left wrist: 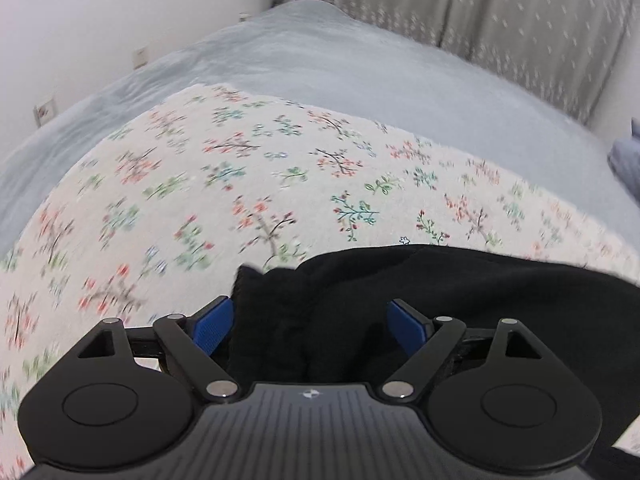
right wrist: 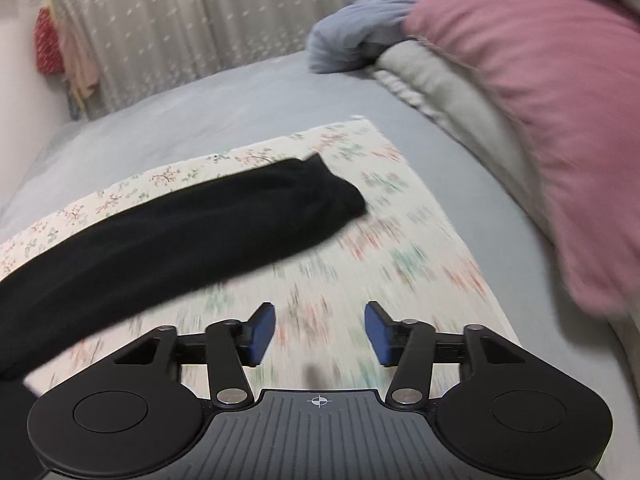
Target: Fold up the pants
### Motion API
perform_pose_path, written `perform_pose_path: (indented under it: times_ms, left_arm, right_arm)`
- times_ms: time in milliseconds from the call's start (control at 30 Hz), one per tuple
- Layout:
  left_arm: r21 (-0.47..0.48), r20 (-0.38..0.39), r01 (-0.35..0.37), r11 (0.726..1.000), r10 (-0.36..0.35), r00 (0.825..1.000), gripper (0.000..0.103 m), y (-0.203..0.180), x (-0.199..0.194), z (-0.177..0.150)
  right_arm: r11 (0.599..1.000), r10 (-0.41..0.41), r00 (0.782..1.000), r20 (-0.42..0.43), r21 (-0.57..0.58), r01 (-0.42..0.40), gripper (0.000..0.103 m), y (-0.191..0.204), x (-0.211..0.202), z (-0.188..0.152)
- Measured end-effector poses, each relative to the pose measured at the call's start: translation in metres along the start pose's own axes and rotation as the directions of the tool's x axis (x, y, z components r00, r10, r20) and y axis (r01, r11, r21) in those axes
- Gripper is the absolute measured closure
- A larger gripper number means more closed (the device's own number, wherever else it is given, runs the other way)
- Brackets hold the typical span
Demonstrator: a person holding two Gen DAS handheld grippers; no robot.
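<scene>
Pants (right wrist: 180, 216) lie long (unfolded) across the floral mat (right wrist: 400, 240); left gripper (left wrist: 310, 326) spread around fabric, right gripper (right wrist: 320, 330) spread, empty.

A grey bed (left wrist: 340, 68) stands against a white wall (left wrist: 100, 12), patterned curtains (right wrist: 180, 20) behind it

A bed (right wrist: 224, 92) covered in a smooth grey-blue sheet carries everything here. A cream floral cloth (left wrist: 224, 184) is spread flat on the sheet, and black pants (right wrist: 192, 224) lie directly on it in a long band, one end near the cloth's far corner. Beyond that corner, a crumpled blue-grey garment (right wrist: 352, 36) and a pile of bedding with a pink cover (right wrist: 532, 92) over a pale grey quilt (right wrist: 432, 76) rest on the sheet.
</scene>
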State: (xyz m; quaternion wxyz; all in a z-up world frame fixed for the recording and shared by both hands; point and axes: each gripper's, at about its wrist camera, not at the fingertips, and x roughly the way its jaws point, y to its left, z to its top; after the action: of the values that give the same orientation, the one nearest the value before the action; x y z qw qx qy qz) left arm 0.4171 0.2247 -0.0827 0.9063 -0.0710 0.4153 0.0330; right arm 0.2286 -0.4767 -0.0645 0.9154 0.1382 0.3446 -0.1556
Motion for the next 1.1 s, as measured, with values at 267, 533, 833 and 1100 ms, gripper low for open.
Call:
perform_pose_path:
  times_ms: [267, 533, 833, 1100]
  left_arm:
    - [0.167, 0.003, -0.054, 0.984, 0.054, 0.999, 0.0, -0.023, 0.043, 0.012]
    - [0.207, 0.017, -0.008, 0.978, 0.004, 1.0, 0.049, -0.035, 0.06, 0.003]
    - [0.26, 0.039, -0.041, 0.965, 0.032, 0.999, 0.079, -0.038, 0.055, 0.009]
    - [0.018, 0.098, 0.006, 1.0, -0.008, 0.995, 0.026, 0.021, 0.02, 0.029]
  right_arm:
    - [0.998, -0.013, 1.0, -0.003, -0.059, 0.013, 0.05, 0.01, 0.095, 0.069]
    - [0.986, -0.055, 0.999, -0.001, -0.161, 0.054, 0.051, 0.028, 0.156, 0.095]
    - [0.981, -0.099, 0.995, 0.018, -0.169, 0.101, 0.08, 0.029, 0.169, 0.097]
    - [0.976, -0.15, 0.986, 0.07, -0.149, 0.159, 0.082, 0.036, 0.165, 0.094]
